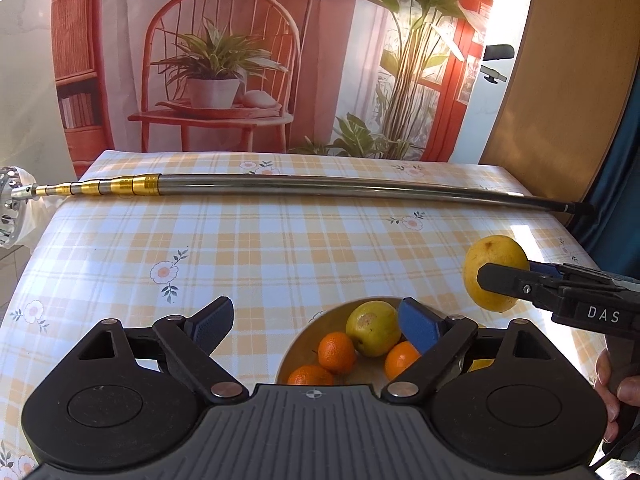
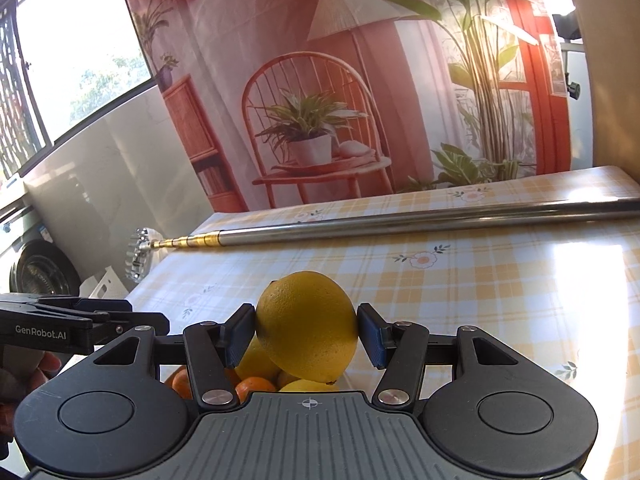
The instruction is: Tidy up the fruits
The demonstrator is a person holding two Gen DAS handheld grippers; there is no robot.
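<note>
A checked tablecloth [image 1: 280, 248] covers a table. The right gripper [image 2: 307, 330] pinches a lemon [image 2: 307, 326] between its 2 pads, held in the air above a wooden bowl [image 1: 316, 330]. In the left wrist view the lemon hangs just right of the bowl's rim. The bowl holds 3 tangerines [image 1: 337, 351] and a yellow-green apple [image 1: 373, 327]. The left gripper [image 1: 316, 326] is spread wide and empty, over the bowl's left side. A metal pole [image 1: 320, 188] lies across the far side of the table.
</note>
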